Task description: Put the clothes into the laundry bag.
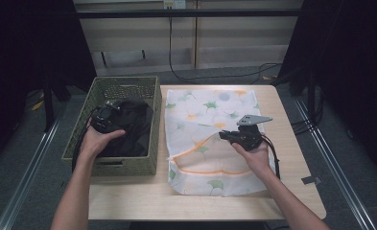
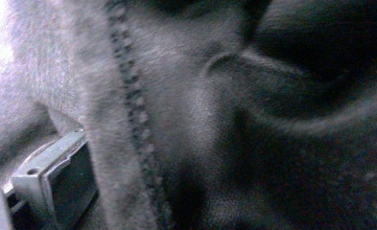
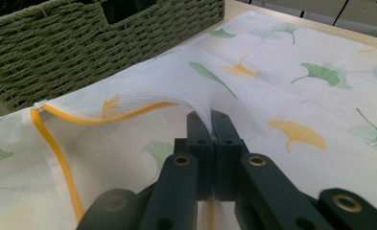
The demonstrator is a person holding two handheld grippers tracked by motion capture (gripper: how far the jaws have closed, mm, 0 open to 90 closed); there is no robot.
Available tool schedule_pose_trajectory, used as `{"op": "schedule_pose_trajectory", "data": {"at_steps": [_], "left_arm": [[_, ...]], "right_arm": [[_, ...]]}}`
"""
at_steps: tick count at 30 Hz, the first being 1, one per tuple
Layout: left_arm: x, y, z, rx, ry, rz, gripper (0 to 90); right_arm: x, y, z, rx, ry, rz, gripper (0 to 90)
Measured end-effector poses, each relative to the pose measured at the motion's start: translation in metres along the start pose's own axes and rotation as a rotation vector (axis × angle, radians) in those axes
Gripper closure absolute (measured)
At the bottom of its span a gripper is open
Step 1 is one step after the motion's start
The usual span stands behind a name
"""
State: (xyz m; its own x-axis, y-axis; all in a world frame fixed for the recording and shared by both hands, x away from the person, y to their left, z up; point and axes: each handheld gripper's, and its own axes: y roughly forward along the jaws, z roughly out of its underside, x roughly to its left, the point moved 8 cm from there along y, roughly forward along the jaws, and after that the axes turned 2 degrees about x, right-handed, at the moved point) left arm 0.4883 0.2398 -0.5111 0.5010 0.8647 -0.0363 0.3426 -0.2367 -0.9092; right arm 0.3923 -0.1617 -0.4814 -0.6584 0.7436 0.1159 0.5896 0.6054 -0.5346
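Risk of slippage: right gripper [image 3: 210, 125], jaws pinched on the mesh laundry bag [image 1: 210, 120], could lose its thin edge; left gripper [image 1: 107, 120], jaws wide, presses into dark clothing [image 1: 133, 127] ungrasped.

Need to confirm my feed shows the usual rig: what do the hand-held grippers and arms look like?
Both are black. The right hand-held gripper carries a grey three-cornered plate on top, and a black cable trails from it past the wrist. Its gripper view shows two flat black jaws on linkage arms with brass-ringed pivot holes. The left hand-held gripper also trails a black cable. Both forearms are bare, no sleeves.
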Motion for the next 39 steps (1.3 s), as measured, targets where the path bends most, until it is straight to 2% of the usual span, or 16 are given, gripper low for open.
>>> {"op": "schedule_pose_trajectory", "data": {"at_steps": [1, 2, 3, 5, 8, 10, 15, 17, 19, 22, 23, 27, 29, 32, 38, 39], "left_arm": [[0.001, 0.001, 0.001, -0.004, -0.002, 0.003, 0.0], [0.004, 0.003, 0.003, 0.014, 0.013, -0.023, 0.0], [0.001, 0.009, 0.006, 0.025, 0.031, -0.028, 0.0], [0.0, 0.015, 0.009, 0.035, 0.055, -0.014, 0.0], [-0.001, 0.019, 0.012, 0.051, 0.01, 0.042, 0.0], [0.0, 0.021, 0.013, 0.053, -0.013, 0.063, 0.0], [0.002, 0.022, 0.012, 0.025, -0.011, 0.07, 0.0], [0.003, 0.023, 0.012, 0.026, 0.0, 0.069, 0.0], [0.002, 0.025, 0.012, 0.031, -0.011, 0.066, 0.0], [0.001, 0.025, 0.012, 0.104, -0.007, 0.041, 0.9], [-0.001, 0.025, 0.011, 0.132, -0.01, 0.04, 4.0], [0.0, 0.022, 0.009, 0.161, -0.022, 0.033, 18.5], [-0.001, 0.019, 0.008, 0.152, -0.046, 0.022, 30.9], [0.0, 0.016, 0.008, 0.159, -0.021, 0.019, 44.2], [-0.001, 0.009, 0.005, 0.129, -0.029, 0.001, 56.9], [0.0, 0.006, 0.004, 0.102, -0.054, 0.006, 58.0]], "right_arm": [[-0.001, 0.0, 0.0, 0.003, -0.002, 0.002, 88.9], [-0.001, 0.0, 0.001, 0.004, -0.002, 0.002, 89.0], [-0.001, 0.001, 0.001, 0.005, -0.001, 0.001, 88.9], [-0.002, 0.0, 0.001, 0.004, -0.005, -0.001, 88.9], [-0.002, 0.001, 0.001, 0.006, -0.002, 0.0, 88.9], [-0.002, 0.001, 0.001, 0.007, -0.003, 0.001, 88.9], [-0.001, 0.003, 0.002, 0.016, -0.009, -0.001, 88.9], [-0.002, 0.003, 0.003, 0.018, -0.013, -0.003, 88.9], [-0.001, 0.003, 0.002, 0.018, -0.013, -0.004, 88.9], [-0.001, 0.004, 0.002, 0.017, -0.018, -0.006, 88.9], [-0.001, 0.004, 0.002, 0.017, -0.017, -0.006, 88.9], [-0.001, 0.003, 0.002, 0.016, -0.015, -0.001, 88.9], [-0.002, 0.003, 0.002, 0.016, -0.013, -0.001, 88.9], [-0.002, 0.004, 0.002, 0.025, -0.02, -0.005, 88.9], [-0.001, 0.002, 0.001, 0.022, -0.019, -0.002, 89.0], [-0.002, 0.002, 0.0, 0.019, -0.015, -0.001, 88.9]]}}
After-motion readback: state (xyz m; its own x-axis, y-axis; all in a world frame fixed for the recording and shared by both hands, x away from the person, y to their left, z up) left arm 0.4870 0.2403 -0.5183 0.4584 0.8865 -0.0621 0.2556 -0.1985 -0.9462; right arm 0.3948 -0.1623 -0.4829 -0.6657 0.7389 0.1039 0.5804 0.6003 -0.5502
